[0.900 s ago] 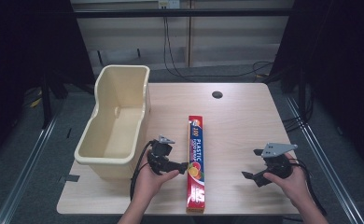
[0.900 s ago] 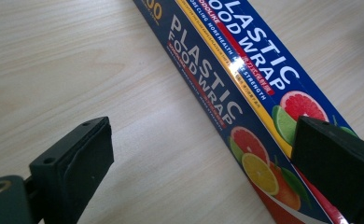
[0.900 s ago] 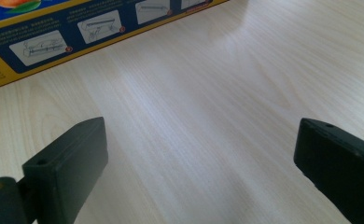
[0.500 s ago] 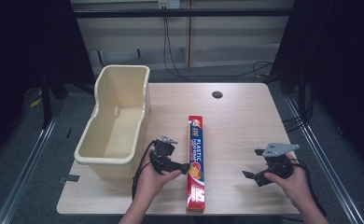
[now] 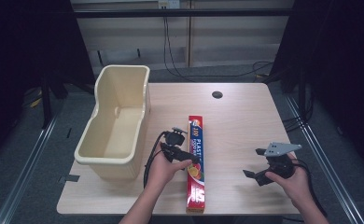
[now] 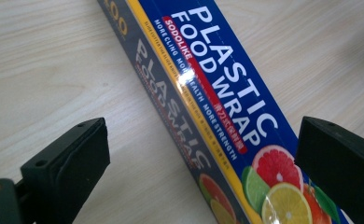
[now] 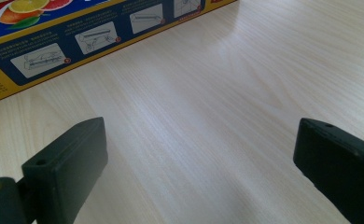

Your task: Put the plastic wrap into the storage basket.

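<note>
A long box of plastic food wrap (image 5: 195, 168), blue and red with citrus pictures, lies flat on the wooden table (image 5: 236, 112), its length running away from the person. My left gripper (image 5: 188, 159) hovers over the box's middle, jaws open. In the left gripper view the plastic wrap box (image 6: 217, 93) passes between the wide-apart jaws, which stand clear of it. My right gripper (image 5: 256, 164) is open at the front right, a hand's width from the box. The right gripper view has bare tabletop between its jaws and the box's side (image 7: 101, 32) farther off.
A tall cream plastic bin (image 5: 117, 121) stands at the table's left edge, close beside the left hand. A dark cable hole (image 5: 217, 94) sits near the back of the table. Black cables (image 5: 148, 163) trail from the left gripper.
The left gripper has shifted slightly right and forward over the box. The right gripper has barely moved.
</note>
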Available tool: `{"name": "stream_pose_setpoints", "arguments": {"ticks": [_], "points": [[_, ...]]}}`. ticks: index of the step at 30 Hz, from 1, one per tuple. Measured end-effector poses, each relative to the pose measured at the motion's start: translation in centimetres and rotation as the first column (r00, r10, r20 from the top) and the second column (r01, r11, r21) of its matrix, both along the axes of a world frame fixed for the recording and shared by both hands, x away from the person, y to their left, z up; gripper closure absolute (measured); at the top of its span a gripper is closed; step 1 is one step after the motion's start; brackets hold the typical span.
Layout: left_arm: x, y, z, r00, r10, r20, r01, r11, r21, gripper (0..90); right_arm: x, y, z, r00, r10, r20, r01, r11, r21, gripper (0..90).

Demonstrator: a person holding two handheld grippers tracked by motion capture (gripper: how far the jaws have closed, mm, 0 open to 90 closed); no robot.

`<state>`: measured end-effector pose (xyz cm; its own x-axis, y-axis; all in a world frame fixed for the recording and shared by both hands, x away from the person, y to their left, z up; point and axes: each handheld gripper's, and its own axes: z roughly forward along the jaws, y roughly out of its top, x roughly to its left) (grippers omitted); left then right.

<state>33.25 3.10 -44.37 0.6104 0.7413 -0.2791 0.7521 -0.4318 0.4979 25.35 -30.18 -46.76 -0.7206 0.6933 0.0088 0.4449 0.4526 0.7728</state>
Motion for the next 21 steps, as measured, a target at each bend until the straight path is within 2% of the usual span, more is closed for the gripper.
{"name": "stream_pose_setpoints", "arguments": {"ticks": [5,10,12,16,21], "points": [[0.4,-1.5,0.0,0.9994,-0.028,-0.021,0.028,0.9995,0.013,0.7,0.0,-0.2,0.1,1.0000,-0.002,0.005,0.002,0.9998,0.017,2.8],[0.8,-2.2,-0.4,0.9986,-0.029,-0.045,0.031,0.9989,0.035,0.4,0.0,-0.2,0.1,1.0000,-0.001,0.006,0.001,0.9998,0.020,2.8],[1.0,-2.5,-0.7,0.9986,-0.010,-0.053,0.012,0.9992,0.038,0.5,0.0,-0.2,0.1,0.9999,-0.006,0.009,0.006,0.9997,0.025,2.8],[1.2,-2.7,-1.2,0.9977,0.000,-0.067,0.004,0.9982,0.060,0.6,0.0,-0.3,0.2,0.9999,-0.012,0.011,0.012,0.9993,0.035,2.9],[1.4,-2.9,-1.8,0.9975,0.016,-0.069,-0.011,0.9972,0.075,2.2,0.0,-0.4,0.3,0.9998,-0.016,0.014,0.016,0.9988,0.046,2.9]]}}
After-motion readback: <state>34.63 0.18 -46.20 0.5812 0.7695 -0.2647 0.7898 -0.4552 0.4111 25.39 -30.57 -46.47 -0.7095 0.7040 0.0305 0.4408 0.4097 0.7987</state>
